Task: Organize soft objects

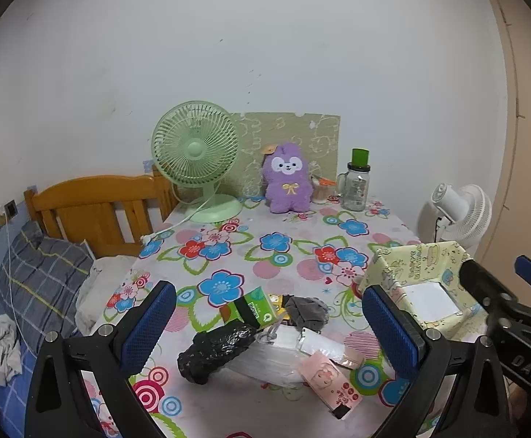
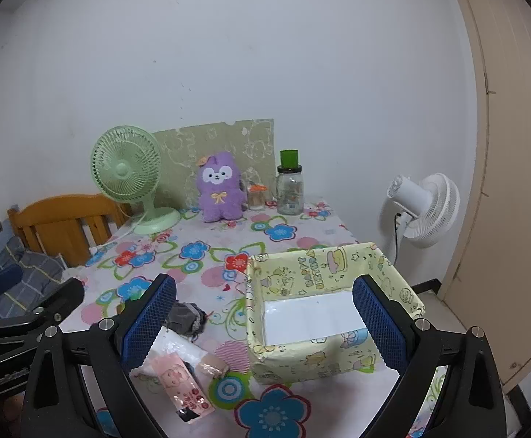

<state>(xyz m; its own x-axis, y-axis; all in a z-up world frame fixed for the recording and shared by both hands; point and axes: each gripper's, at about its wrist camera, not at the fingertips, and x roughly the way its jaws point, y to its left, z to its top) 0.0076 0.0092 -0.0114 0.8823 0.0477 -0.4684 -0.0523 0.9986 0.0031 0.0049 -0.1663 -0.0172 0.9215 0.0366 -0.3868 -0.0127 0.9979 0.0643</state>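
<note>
Soft packets [image 1: 265, 343] lie heaped near the front of the floral surface [image 1: 294, 241]; your left claw [image 1: 269, 325] hangs over them, spread apart and empty. Just right stands the yellow box [image 2: 302, 361], your right claw [image 2: 263, 325] spread wide above it, empty.

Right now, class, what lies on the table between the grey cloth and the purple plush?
Nothing: only bare flowered tablecloth runs from the grey cloth back to the purple plush. Both wrist views show this.
</note>
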